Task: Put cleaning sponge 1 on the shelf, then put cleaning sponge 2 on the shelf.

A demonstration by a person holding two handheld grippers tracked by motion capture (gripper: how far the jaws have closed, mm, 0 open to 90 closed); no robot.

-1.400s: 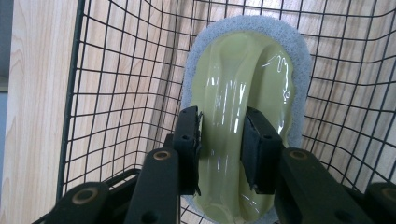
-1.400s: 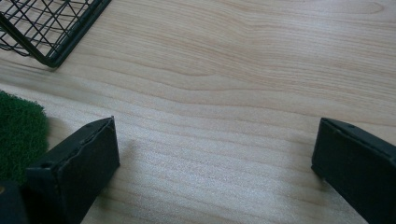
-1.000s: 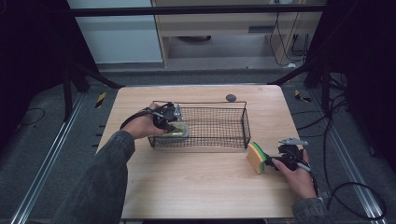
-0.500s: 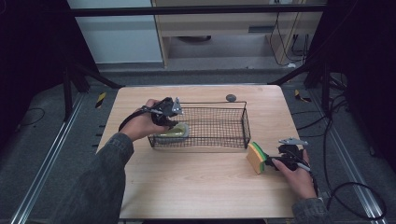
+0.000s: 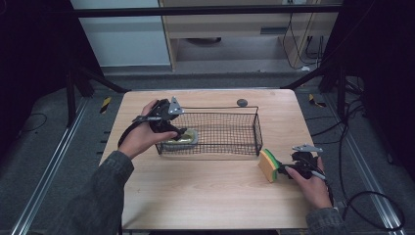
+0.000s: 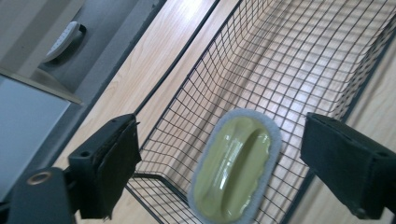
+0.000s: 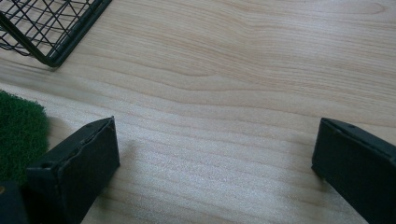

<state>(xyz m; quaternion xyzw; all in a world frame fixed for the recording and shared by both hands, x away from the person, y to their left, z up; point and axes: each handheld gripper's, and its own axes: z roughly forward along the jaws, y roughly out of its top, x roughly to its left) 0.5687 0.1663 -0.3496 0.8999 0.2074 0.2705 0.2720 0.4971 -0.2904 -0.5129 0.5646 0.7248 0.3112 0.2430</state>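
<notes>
High view | wire basket [image 5: 230, 128]: green scrubber [image 5: 180, 139] inside | L fingers [image 5: 182, 132] just opening, nothing gripped | R fingers [image 5: 283, 169] released

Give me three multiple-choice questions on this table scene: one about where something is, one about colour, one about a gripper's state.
1. Where does the olive-green oval scrubber with the pale rim lie?
A. inside the black wire basket
B. on the bare table
C. on the floor

2. What colour is the sponge by the right gripper?
A. red
B. yellow with a green side
C. blue

3. How do the left gripper's jaws stand?
A. shut on the scrubber
B. shut on the basket's wire
C. open

Answers: 1 A, mesh surrounds it; 2 B, the high view shows both colours; 3 C, jaws apart above the scrubber.
</notes>
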